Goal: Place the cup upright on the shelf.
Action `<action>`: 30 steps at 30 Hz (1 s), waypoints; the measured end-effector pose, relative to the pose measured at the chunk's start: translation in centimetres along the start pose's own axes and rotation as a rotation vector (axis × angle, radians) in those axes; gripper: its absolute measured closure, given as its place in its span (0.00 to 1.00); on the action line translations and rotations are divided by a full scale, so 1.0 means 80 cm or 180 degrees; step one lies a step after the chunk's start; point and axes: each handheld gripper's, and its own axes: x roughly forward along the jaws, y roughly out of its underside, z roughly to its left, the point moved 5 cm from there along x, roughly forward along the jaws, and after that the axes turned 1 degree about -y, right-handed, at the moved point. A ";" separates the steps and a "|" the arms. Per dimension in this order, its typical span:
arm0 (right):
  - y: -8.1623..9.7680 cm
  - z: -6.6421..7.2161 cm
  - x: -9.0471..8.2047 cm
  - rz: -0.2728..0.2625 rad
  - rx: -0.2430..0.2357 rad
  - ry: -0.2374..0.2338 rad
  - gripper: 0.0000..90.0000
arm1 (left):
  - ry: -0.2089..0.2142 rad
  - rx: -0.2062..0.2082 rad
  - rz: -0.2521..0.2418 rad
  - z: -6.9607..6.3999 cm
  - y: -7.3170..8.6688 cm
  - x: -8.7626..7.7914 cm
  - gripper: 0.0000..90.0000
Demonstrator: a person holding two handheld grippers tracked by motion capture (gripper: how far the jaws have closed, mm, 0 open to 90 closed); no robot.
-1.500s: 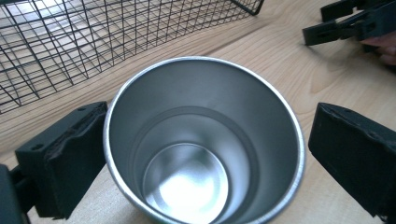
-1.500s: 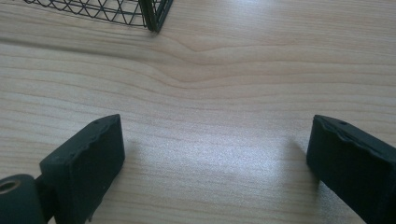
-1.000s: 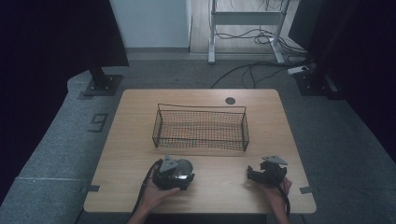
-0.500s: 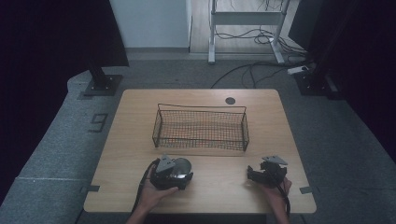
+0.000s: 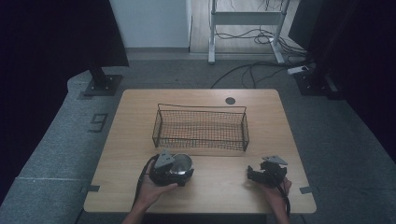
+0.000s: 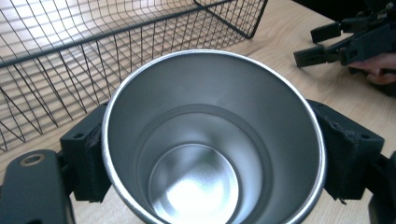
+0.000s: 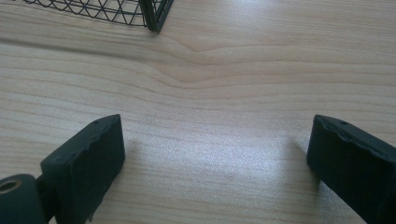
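One wooden table [image 5: 205, 186]. One black wire basket [image 5: 201, 127] at twelve o'clock from the table's middle. One steel cup [image 6: 212, 140], at seven o'clock, clamped between the jaws of the left gripper [image 5: 170, 169]. Two grippers in all: the other, the right gripper [image 5: 267, 171], at five o'clock, jaws wide apart over bare wood. Two hands: left hand [image 5: 152, 189], right hand [image 5: 278, 193]. One dark round grommet [image 5: 230, 100] at the table's far edge, one o'clock.
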 end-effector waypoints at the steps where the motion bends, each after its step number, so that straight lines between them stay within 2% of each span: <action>1: 0.000 0.000 0.000 0.0000 0.0000 0.0000 0.05 | 0.0000 0.0008 0.0006 0.001 -0.002 0.000 0.16; 16: 0.000 0.000 0.000 -0.0002 0.0008 0.0001 0.05 | 0.0003 -0.0038 -0.0120 0.012 -0.031 -0.013 0.16; 25: 0.000 0.000 0.000 -0.0002 0.0008 0.0001 0.05 | 0.0008 -0.0089 -0.0142 0.020 -0.039 -0.013 0.16; 30: 0.000 0.000 0.000 -0.0002 0.0009 0.0002 0.05 | -0.0031 -0.0087 -0.0133 0.024 -0.043 -0.011 0.16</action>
